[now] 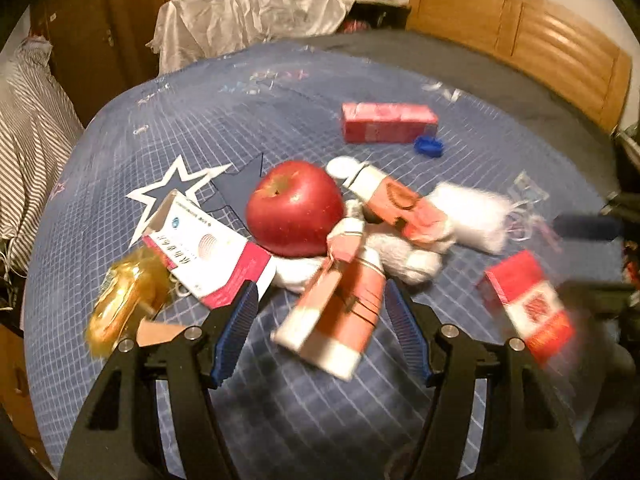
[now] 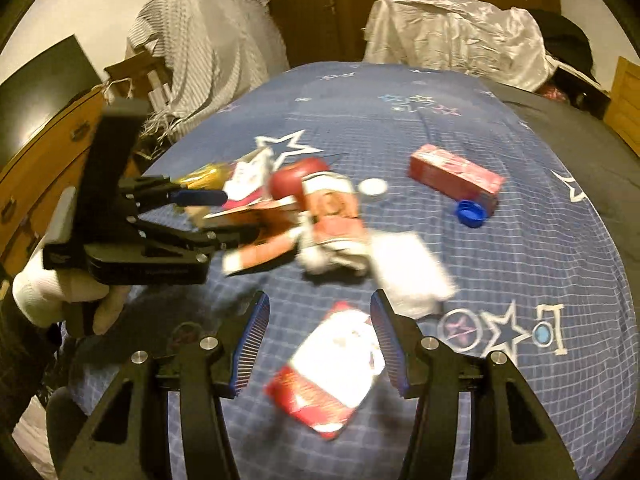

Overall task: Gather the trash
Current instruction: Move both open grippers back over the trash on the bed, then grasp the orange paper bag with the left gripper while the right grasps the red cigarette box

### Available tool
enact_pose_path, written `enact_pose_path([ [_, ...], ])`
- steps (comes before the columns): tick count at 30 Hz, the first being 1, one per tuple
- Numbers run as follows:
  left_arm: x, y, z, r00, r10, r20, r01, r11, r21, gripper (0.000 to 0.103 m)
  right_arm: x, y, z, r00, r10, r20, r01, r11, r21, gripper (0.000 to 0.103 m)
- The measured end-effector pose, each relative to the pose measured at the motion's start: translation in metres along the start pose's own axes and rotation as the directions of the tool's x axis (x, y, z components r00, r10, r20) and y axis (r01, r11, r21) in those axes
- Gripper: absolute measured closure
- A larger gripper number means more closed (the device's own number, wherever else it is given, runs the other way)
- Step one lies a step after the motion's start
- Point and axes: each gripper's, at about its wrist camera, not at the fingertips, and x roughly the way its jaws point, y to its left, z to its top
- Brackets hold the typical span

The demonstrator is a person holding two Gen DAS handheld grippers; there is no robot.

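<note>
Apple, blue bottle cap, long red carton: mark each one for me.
apple (image 1: 294, 208), left wrist view, on its red front face.
blue bottle cap (image 2: 471, 213), right wrist view, on its rim.
long red carton (image 1: 388, 122), left wrist view, on its long side.

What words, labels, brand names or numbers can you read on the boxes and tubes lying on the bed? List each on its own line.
None can be read with confidence.
White and pink carton: printed characters and a round logo, too blurred to read.
Orange tube: markings smeared by motion.
Red and white box: print blurred.
Pink box: print too small.
</note>
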Motion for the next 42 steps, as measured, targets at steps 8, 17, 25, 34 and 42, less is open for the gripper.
enact_pose_path([
  [8, -0.004, 0.005, -0.022, 0.994, -0.069, -0.088, 0.064, 0.996, -0.054, 0.095, 0.029, -0.013, 0.021, 0.999, 0.04, -0.01, -0.04, 0.999, 0.006, 0.049],
  [17, -0.055, 0.065, -0.085, 0.993, -0.036, -0.108, 0.004, 0.958, -0.287, 0.041, 0.027, -0.01, 0.027, 0.996, 0.087, 0.007, -0.087, 0.996, 0.029, 0.049],
  [25, -0.067, 0.043, -0.062, 0.998, 0.039, -0.055, -0.054, 0.953, -0.298, 0.018, 0.014, -0.028, 0.009, 0.999, 0.041, -0.012, -0.039, 0.99, 0.137, 0.047],
  [34, -0.029, 0.001, -0.051, 0.962, 0.217, -0.167, -0.242, 0.96, -0.145, 0.017, 0.02, -0.006, -0.038, 0.995, 0.043, -0.086, -0.019, 0.965, 0.263, 0.031],
  [42, -0.017, 0.015, -0.066, 0.962, 0.199, -0.189, -0.234, 0.954, -0.186, 0.052, 0.059, 0.015, -0.042, 0.985, -0.052, -0.163, 0.086, 0.974, 0.209, 0.03],
])
